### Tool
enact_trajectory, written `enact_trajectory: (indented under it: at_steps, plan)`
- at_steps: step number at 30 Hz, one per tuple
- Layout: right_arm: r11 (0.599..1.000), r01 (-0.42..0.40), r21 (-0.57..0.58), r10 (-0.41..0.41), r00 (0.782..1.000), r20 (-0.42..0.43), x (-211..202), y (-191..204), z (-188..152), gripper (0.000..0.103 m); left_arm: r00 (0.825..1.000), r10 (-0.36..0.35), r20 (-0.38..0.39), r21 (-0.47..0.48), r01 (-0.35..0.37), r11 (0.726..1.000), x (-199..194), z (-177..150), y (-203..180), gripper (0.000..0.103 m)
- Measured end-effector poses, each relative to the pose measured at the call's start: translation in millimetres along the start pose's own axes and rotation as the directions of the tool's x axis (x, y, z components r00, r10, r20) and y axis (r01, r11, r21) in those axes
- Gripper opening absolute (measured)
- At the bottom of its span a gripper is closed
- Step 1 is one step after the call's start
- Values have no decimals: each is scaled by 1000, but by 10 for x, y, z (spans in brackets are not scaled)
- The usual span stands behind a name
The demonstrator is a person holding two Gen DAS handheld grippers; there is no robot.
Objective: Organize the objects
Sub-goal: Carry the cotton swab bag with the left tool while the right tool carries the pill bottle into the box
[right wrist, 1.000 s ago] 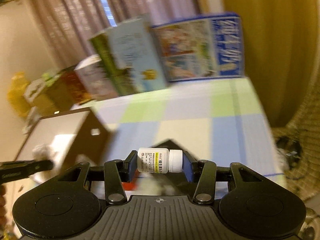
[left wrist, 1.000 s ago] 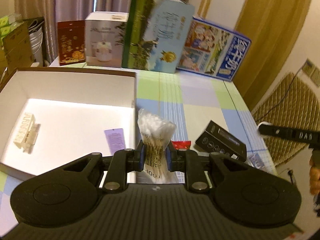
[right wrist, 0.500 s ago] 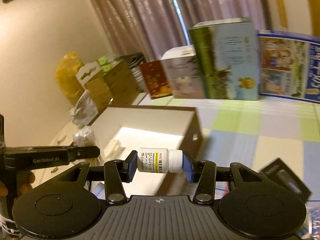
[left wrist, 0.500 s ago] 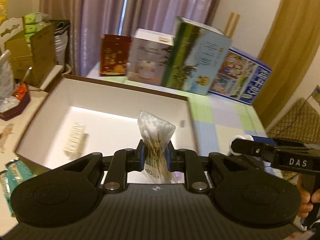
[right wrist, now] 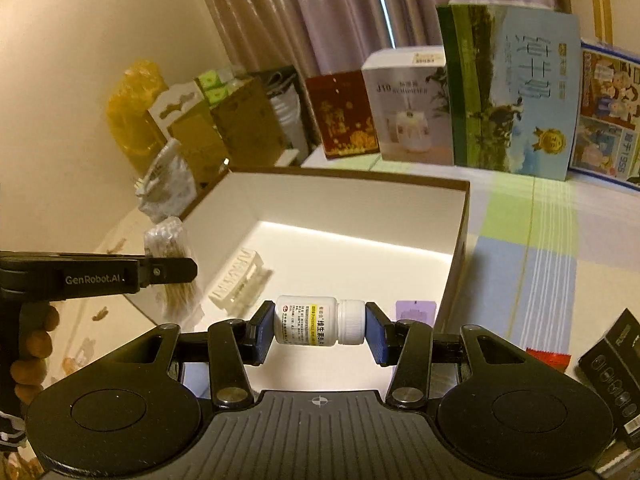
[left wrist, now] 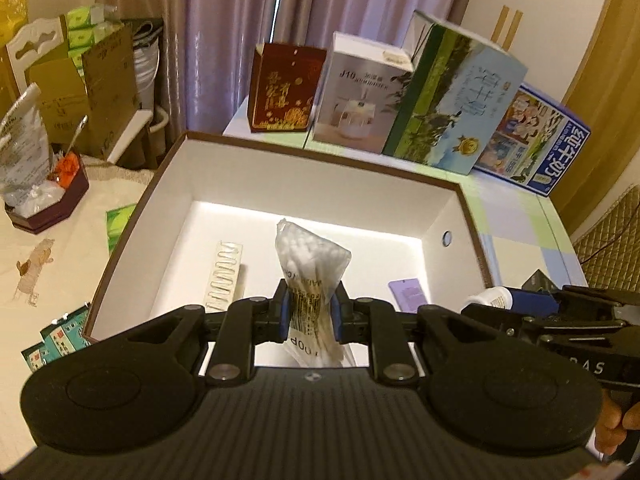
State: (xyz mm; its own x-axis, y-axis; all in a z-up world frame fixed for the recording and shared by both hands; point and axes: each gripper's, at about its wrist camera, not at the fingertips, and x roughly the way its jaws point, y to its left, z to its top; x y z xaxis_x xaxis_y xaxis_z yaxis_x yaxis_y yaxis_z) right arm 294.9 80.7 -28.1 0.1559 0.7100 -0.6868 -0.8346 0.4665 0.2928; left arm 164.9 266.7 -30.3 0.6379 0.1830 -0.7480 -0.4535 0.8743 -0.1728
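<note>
A big open white box with a brown rim (left wrist: 320, 160) (right wrist: 464, 216) sits on the checked table. Inside lie a cream hair clip (left wrist: 223, 280) (right wrist: 236, 278) and a small purple card (left wrist: 408, 294) (right wrist: 415, 312). My left gripper (left wrist: 310, 312) is shut on a clear bag of cotton swabs (left wrist: 312, 256), held over the box's near part; the bag also shows in the right wrist view (right wrist: 168, 240). My right gripper (right wrist: 318, 326) is shut on a small white pill bottle (right wrist: 320, 321), held sideways above the box's near edge; the bottle also shows in the left wrist view (left wrist: 494, 298).
Several upright cartons (left wrist: 452, 96) (right wrist: 508, 88) line the table's far edge. A black box (right wrist: 616, 364) and a red packet (right wrist: 548, 358) lie right of the white box. A side surface at left holds a dark tray (left wrist: 44, 204) and teal packets (left wrist: 56, 340).
Both grippers have swung left over the white box, each still holding its item. The right gripper has come in close beside the left.
</note>
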Motion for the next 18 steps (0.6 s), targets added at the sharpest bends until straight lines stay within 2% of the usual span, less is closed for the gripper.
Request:
enact_trajectory:
  at_steps: [7,18]
  plan:
    - [999,41,-4,-42,998,-41,231,30,-3,44,995,-32,-99,-11,31,999,322,23,149,16]
    - [997,74,-26,-76,994,-78,400,73,-15,44,975,-30,-222,14,34,999,737,-22,176,16]
